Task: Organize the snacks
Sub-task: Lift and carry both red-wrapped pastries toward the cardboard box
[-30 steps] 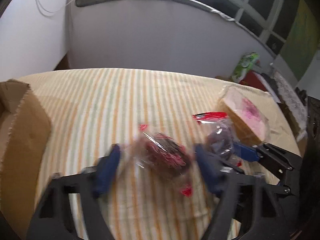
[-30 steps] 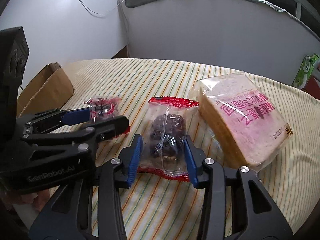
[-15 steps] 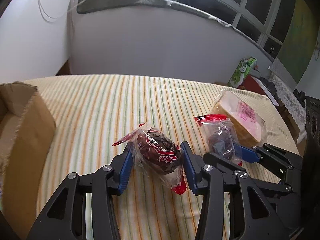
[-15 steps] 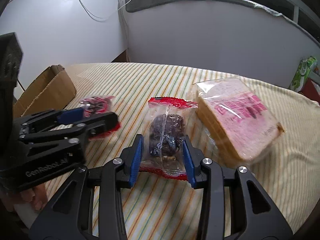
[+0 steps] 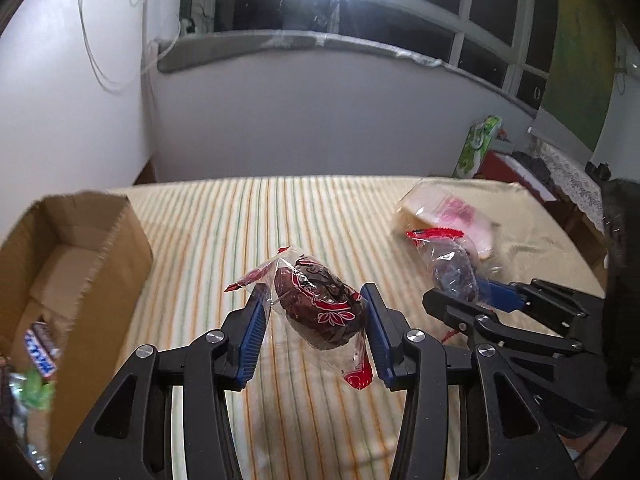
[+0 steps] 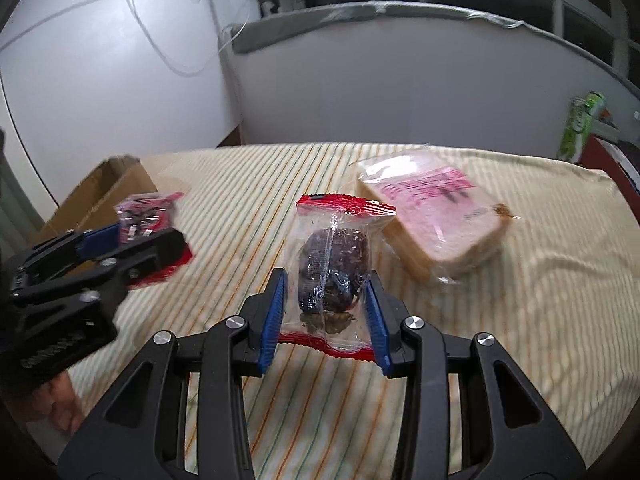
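Tools each clamp a clear, red-edged snack pack (image 5: pixel 320 312) (image 6: pixel 332 276); pink print on bread bag (image 6: pixel 432 212) too blurred to read

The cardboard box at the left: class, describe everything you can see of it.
The cardboard box is plain brown corrugated card, open at the top with a ragged cut edge. It stands on the striped cloth at the table's left side, apart from both grippers. Inside lie wrapped snacks, among them a bar in a blue and white wrapper and something green.
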The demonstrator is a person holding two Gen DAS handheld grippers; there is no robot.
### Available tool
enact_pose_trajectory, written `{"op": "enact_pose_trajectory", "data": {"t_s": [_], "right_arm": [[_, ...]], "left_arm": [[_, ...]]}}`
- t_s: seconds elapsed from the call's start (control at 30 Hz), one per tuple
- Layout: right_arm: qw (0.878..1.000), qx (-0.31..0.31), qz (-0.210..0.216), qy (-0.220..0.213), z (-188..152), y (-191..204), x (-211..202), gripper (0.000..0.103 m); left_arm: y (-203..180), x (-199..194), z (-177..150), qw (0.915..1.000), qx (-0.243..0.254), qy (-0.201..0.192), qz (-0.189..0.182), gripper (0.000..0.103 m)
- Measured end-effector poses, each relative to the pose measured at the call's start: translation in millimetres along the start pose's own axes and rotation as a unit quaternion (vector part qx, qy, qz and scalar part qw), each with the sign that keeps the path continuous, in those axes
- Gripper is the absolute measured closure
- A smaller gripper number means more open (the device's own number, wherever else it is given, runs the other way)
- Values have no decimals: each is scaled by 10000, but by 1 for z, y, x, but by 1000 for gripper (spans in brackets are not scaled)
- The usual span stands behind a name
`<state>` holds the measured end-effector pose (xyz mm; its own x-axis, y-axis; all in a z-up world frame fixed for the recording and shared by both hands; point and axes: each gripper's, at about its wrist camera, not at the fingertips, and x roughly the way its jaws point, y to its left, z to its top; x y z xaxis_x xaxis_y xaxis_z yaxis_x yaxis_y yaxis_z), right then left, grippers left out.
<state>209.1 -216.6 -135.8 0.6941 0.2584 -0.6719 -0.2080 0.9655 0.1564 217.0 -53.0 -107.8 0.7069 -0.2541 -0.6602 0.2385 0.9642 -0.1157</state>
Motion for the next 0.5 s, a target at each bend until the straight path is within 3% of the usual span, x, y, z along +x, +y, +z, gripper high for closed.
{"op": "enact_pose_trajectory", "data": {"t_s": [0.23,0.5], "right_arm": [[9961,-293,-241,-800,13,28,-92,64],[9842,-608,-410,-1611,20,59,-190,63]], "left_arm": [[-10,-74,10,9976,179,-670,-16,58],[-19,-168,19,9864,303,-1614,6,58]]}}
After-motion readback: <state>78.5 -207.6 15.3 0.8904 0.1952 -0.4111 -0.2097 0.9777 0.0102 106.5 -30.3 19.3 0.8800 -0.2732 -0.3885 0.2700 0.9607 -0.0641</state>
